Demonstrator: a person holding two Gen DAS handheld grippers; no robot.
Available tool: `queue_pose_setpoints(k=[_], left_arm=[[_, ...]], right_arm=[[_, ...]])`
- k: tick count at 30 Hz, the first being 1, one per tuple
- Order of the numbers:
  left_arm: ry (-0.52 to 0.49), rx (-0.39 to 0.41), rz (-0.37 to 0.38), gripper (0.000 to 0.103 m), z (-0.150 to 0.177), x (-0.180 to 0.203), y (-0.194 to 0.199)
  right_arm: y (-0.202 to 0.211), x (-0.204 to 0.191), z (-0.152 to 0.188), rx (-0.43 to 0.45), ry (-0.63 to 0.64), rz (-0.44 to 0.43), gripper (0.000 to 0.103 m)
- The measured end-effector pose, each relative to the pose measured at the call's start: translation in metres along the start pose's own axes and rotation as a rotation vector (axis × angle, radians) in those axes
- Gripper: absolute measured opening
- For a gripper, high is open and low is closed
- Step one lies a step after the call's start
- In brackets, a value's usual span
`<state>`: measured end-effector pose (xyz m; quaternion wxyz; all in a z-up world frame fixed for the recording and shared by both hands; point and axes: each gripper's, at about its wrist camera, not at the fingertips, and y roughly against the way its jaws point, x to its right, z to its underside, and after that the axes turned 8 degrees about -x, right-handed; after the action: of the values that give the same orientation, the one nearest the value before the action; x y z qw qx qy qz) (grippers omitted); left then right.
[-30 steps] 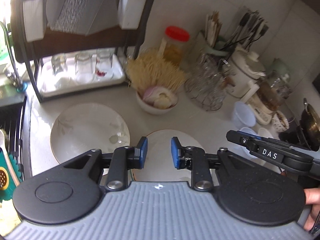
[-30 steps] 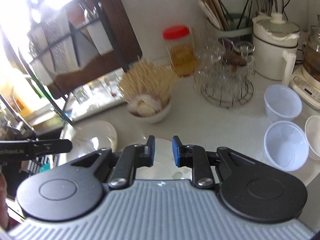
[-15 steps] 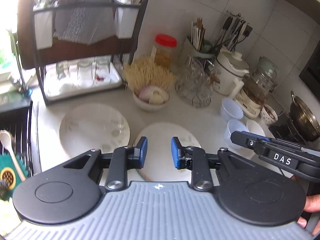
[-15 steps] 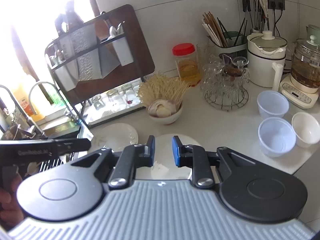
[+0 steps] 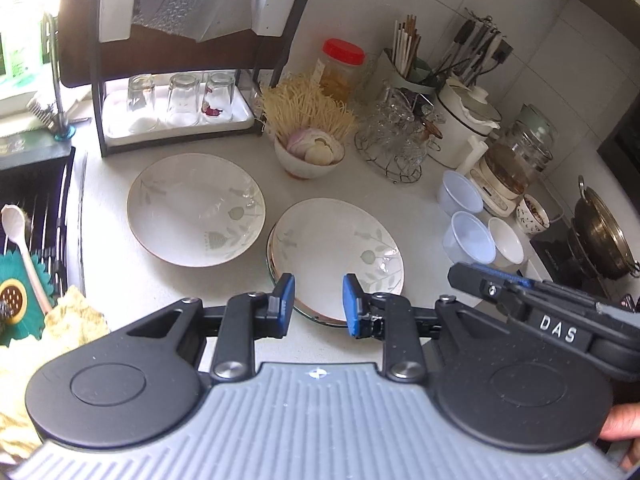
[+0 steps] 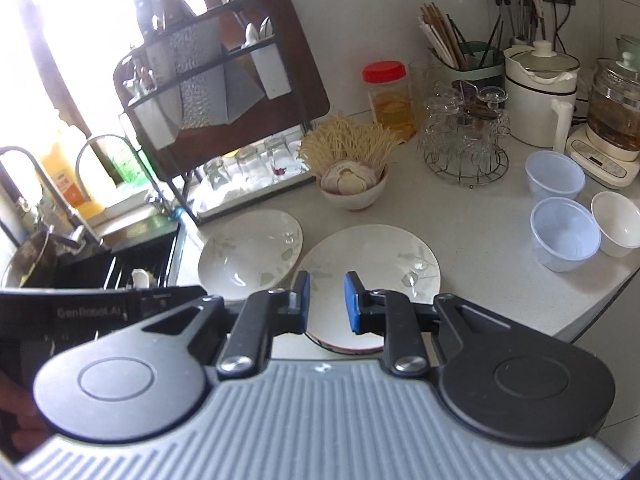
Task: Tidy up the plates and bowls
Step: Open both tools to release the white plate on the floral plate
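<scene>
Fingers of the left gripper (image 5: 318, 300) stand a little apart with nothing between their blue pads, hovering above the near rim of the stacked plates (image 5: 336, 248); those of the right gripper (image 6: 327, 298) show a similar narrow gap, also empty, above the same stack (image 6: 372, 264). That stack lies on the white surface (image 5: 400, 200), its top plate printed with pale leaves, at least one more rim showing beneath. Just beside it to the left sits a single leaf-patterned plate (image 5: 196, 208), apart from the stack or barely meeting it. Behind them stands a small bowl of garlic (image 5: 310, 156), near the black dish rack (image 5: 176, 92) with upturned glasses. Two clear plastic cups (image 6: 560, 216) and a small white bowl (image 6: 616, 224) rest to the right, well apart from the plates.
</scene>
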<state>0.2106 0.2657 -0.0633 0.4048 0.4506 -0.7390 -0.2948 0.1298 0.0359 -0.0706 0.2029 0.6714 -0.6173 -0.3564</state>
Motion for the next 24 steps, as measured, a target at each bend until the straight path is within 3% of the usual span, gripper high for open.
queue_pose_setpoints(k=[4, 13, 24], left_arm=[[0.015, 0.021, -0.041, 0.03, 0.008, 0.019, 0.0], [0.154, 0.052, -0.108, 0.03, 0.034, 0.053, 0.004], [0.208, 0.092, -0.182, 0.03, 0.063, 0.081, 0.009]], right_arm=[[0.005, 0.015, 0.0, -0.003, 0.048, -0.024, 0.023], [0.015, 0.046, 0.0, -0.04, 0.137, -0.096, 0.023], [0.027, 0.062, 0.005, -0.035, 0.207, -0.175, 0.023]])
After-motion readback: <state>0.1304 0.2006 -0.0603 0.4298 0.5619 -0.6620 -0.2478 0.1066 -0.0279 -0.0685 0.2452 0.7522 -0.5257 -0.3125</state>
